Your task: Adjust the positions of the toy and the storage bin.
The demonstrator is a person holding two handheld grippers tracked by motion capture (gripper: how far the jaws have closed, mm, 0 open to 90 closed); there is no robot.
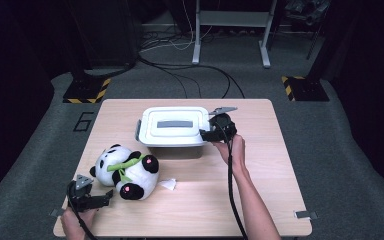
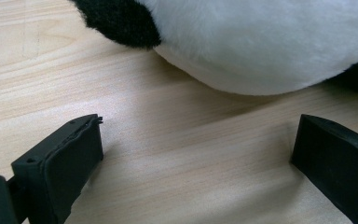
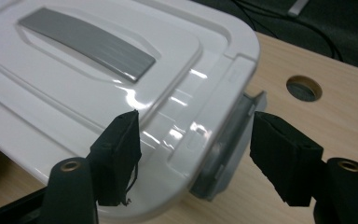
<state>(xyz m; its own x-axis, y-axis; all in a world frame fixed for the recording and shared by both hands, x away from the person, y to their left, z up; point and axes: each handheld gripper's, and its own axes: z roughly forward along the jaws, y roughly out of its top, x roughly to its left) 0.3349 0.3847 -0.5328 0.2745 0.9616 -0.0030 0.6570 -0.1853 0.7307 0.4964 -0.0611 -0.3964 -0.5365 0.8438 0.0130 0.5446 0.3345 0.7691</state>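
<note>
Still, we are straddling the grey latch [image 3: 228, 149] of the lidded white plastic box [image 1: 177, 127] with the right gripper [image 3: 193, 154], jaws spread; lid unopened, soft panda toy [image 1: 127, 172] waiting outside.

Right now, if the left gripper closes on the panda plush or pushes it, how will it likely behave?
The panda plush looks soft and stuffed, so it would probably squash between the left gripper's open jaws rather than resist. Its rounded body, lying on the table, may roll or slide when pushed. It is likely light for its bulk, and its fuzzy pile should grip well.

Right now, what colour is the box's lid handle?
Grey, on a white lid; the handle shows best in the right gripper view.
</note>
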